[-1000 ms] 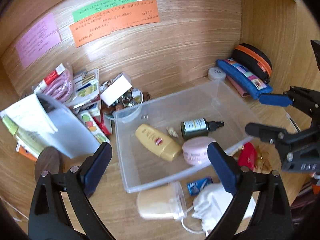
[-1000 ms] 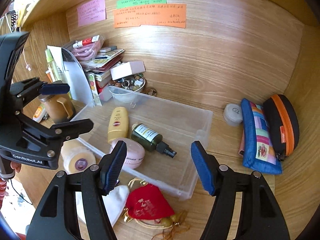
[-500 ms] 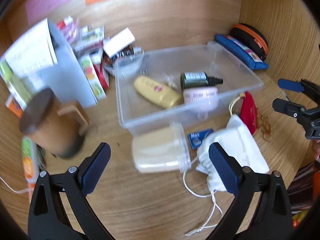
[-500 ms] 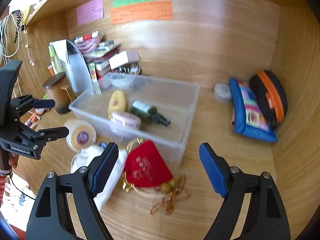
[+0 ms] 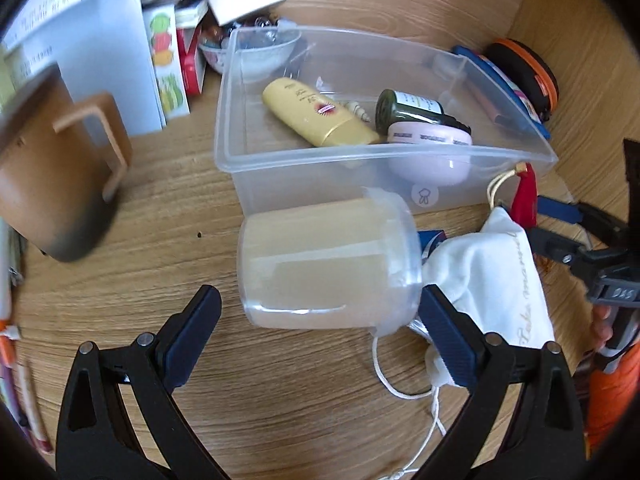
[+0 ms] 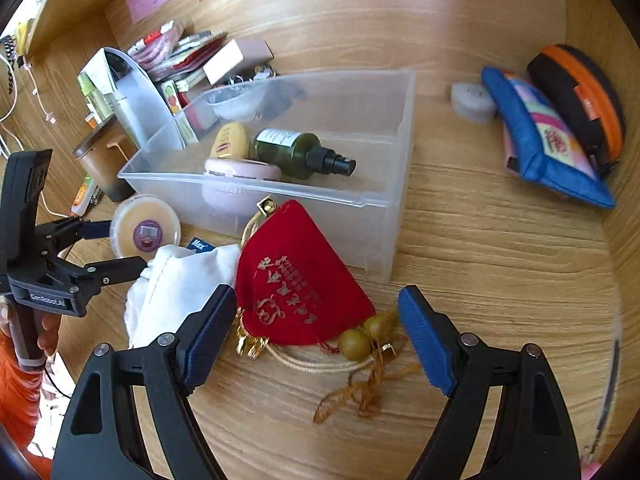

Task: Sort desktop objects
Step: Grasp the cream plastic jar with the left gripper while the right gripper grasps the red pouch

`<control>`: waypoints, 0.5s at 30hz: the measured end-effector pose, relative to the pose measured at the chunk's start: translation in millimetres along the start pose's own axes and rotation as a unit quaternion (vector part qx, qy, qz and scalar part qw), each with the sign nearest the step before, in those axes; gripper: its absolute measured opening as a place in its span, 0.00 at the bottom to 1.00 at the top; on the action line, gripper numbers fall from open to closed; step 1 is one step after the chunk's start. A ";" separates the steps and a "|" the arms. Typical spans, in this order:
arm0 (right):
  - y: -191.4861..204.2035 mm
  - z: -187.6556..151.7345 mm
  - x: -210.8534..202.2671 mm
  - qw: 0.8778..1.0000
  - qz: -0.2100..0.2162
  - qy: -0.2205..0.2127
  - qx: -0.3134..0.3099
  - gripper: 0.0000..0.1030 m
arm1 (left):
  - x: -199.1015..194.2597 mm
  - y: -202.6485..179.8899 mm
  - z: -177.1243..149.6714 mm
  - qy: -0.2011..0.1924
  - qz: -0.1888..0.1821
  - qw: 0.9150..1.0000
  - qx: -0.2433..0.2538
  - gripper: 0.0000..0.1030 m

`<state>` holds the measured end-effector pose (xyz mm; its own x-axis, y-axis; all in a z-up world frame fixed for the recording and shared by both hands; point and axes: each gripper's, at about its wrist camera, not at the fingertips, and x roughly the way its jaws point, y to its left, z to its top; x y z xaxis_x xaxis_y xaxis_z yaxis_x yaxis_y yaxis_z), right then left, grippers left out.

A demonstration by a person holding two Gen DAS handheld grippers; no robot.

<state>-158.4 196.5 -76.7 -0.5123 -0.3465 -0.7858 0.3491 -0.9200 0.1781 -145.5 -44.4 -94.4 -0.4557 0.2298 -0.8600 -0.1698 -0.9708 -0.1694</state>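
Jar [image 5: 328, 268] sideways — lid rightward

Bright, even daylight, soft shadows. Strong fisheye bending, dark vignette at corners. Left wrist view: motion blur smears the brown lidded mug [image 5: 56, 168] and frosted cream-filled jar [image 5: 328, 268]. Right wrist view sharper; glare on the clear plastic bin [image 6: 384, 216] rim.

Right gripper [image 6: 318, 336] spread wide over red pouch [image 6: 296, 280] on the desk [image 6: 500, 260], pouch just in front of the clear bin [image 6: 396, 200]. White cloth bag [image 6: 180, 280] touches the pouch's left side. Left gripper [image 6: 108, 248] spread open by round beige tub [image 6: 145, 227].
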 end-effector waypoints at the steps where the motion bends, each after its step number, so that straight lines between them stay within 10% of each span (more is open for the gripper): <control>1: -0.2 1.1 5.2 1.000 0.001 0.004 0.000 0.78 | 1.2 1.8 0.3 0.001 -0.004 1.000 -0.005 0.97; 9: -0.7 3.9 21.3 1.000 0.016 0.013 0.005 0.78 | 8.8 7.5 4.1 0.001 -0.007 1.000 -0.018 0.97; 15: -2.6 6.1 21.0 0.998 0.057 0.015 0.017 0.51 | 8.4 5.0 6.5 -0.017 0.001 1.000 -0.010 0.95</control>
<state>-174.8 190.5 -90.0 -0.4472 -0.4434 -0.7768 0.3760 -0.8812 0.2866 -155.9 -46.8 -99.3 -0.4861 0.2305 -0.8430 -0.1523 -0.9722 -0.1781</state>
